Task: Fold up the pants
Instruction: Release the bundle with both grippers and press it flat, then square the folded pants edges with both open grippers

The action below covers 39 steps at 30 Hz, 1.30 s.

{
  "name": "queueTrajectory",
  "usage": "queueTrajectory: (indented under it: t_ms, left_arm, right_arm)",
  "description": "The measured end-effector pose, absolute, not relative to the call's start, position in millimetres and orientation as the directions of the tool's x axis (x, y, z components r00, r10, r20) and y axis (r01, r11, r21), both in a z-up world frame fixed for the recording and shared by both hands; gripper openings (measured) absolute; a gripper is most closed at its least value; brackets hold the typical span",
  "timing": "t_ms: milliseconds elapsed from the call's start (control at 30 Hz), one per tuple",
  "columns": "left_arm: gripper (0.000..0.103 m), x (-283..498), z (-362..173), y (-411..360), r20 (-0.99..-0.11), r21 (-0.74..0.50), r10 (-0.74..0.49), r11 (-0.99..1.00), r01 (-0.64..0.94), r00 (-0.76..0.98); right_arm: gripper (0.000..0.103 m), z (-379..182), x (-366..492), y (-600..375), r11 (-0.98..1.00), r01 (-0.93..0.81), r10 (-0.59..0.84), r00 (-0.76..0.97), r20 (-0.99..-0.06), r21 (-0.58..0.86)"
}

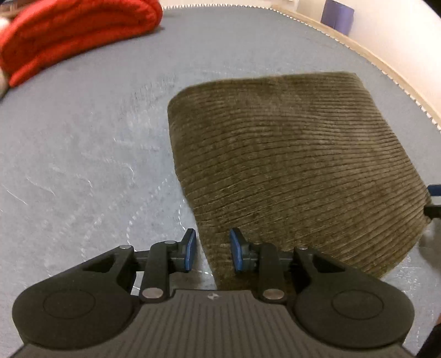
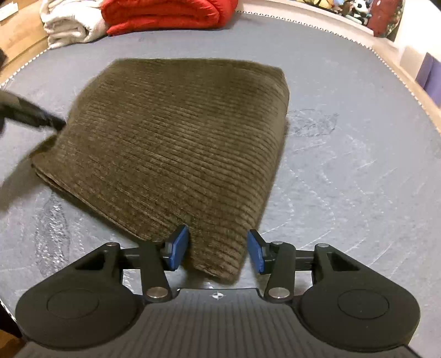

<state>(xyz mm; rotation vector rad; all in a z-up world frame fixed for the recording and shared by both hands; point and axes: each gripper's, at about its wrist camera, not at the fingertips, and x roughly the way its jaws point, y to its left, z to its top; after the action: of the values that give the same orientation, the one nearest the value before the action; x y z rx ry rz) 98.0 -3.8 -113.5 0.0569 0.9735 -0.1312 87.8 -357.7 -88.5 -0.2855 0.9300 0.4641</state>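
Note:
The pants (image 1: 297, 170) are brown corduroy, folded into a thick rectangular stack on the grey table (image 1: 82, 154). In the left wrist view my left gripper (image 1: 212, 249) is open, its blue pads astride the stack's near left corner. In the right wrist view the pants (image 2: 176, 143) lie ahead, and my right gripper (image 2: 217, 254) is open with its pads on either side of the near right corner. The left gripper shows as a blurred black shape (image 2: 30, 113) at the stack's left corner. A bit of the right gripper (image 1: 434, 201) shows at the right edge.
A folded red blanket (image 2: 165, 13) and a white folded cloth (image 2: 69, 24) lie at the far left of the table. A purple box (image 1: 337, 15) stands beyond the table's far right edge (image 1: 386, 68). Colourful clutter (image 2: 358, 11) sits at the back right.

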Motion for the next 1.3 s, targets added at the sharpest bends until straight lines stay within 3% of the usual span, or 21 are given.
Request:
queueTrajectory:
  t_ms: [67,133,167,200,233,300,400,467,600,733,833,900,967,1167,1300]
  left_arm:
    - [0.032,87.9,-98.3,-12.0,-0.801,0.026,-0.045,0.994,0.111,0.597]
    - [0.054,74.7,-84.5,-15.3,-0.767,0.026,-0.047,0.994,0.103,0.640]
    - [0.073,65.5,-75.3,-15.8,-0.746,0.014,-0.053,0.995,0.094,0.664]
    - [0.082,58.7,-68.7,-17.3,-0.736,0.003,-0.048,0.997,0.074,0.675]
    - [0.082,51.7,-59.2,-15.2,-0.731,-0.018,-0.045,0.999,0.046,0.681]
    - [0.085,35.8,-38.9,-9.8,-0.717,-0.091,-0.055,0.996,-0.015,0.694]
    - [0.092,5.3,-3.3,-15.5,-0.659,-0.119,-0.039,0.992,-0.053,0.751]
    - [0.096,-15.7,10.1,-29.3,-0.629,-0.092,-0.004,0.993,-0.069,0.777]
    - [0.103,-44.8,16.3,-46.9,-0.613,-0.160,-0.026,0.983,-0.092,0.790]
    - [0.103,-57.0,-1.8,-64.0,-0.604,-0.110,0.034,0.986,-0.125,0.796]
    - [0.103,-49.2,-25.4,-66.4,-0.690,-0.119,0.041,0.978,-0.169,0.723]
    - [0.103,-42.7,-33.6,-67.9,-0.715,-0.147,0.007,0.976,-0.160,0.699]
    - [0.103,-36.6,-35.7,-74.2,-0.708,-0.093,0.042,0.984,-0.152,0.705]
    - [0.103,-17.8,-46.9,-75.4,-0.736,-0.095,0.047,0.981,-0.171,0.676]
    - [0.103,-15.6,-56.0,-78.7,-0.758,-0.103,0.026,0.982,-0.159,0.651]
  right_arm:
    - [0.051,-82.3,84.9,-352.4,0.874,-0.482,0.229,0.530,-0.817,-0.068]
    - [0.053,-73.5,79.8,-347.0,0.879,-0.465,0.200,0.560,-0.804,-0.105]
    - [0.059,-67.3,76.8,-344.2,0.884,-0.453,0.190,0.575,-0.795,-0.116]
    - [0.068,-61.2,73.2,-341.0,0.890,-0.441,0.190,0.590,-0.785,-0.116]
    - [0.073,-51.2,69.0,-339.2,0.901,-0.419,0.191,0.609,-0.770,-0.108]
    - [0.093,-29.0,61.7,-336.2,0.929,-0.360,0.178,0.642,-0.746,-0.088]
    - [0.102,0.8,51.1,-333.1,0.960,-0.277,0.168,0.679,-0.715,-0.037]
    - [0.102,18.9,39.4,-334.0,0.970,-0.243,0.189,0.694,-0.695,0.022]
    - [0.102,31.9,13.7,-333.1,0.976,-0.203,0.208,0.726,-0.656,0.084]
    - [0.102,22.7,-7.8,-335.9,0.976,-0.184,0.217,0.765,-0.606,0.117]
    - [0.102,-5.8,-13.8,-337.5,0.977,-0.172,0.211,0.787,-0.579,0.122]
    - [0.102,-24.9,-10.9,-337.3,0.987,-0.126,0.163,0.769,-0.618,0.103]
    - [0.102,-30.8,-3.2,-337.5,0.987,-0.089,0.158,0.720,-0.675,0.135]
    - [0.102,-34.5,7.8,-330.8,0.994,-0.088,0.105,0.739,-0.665,0.059]
    - [0.102,-39.2,12.8,-323.8,0.990,-0.105,0.139,0.711,-0.690,0.091]
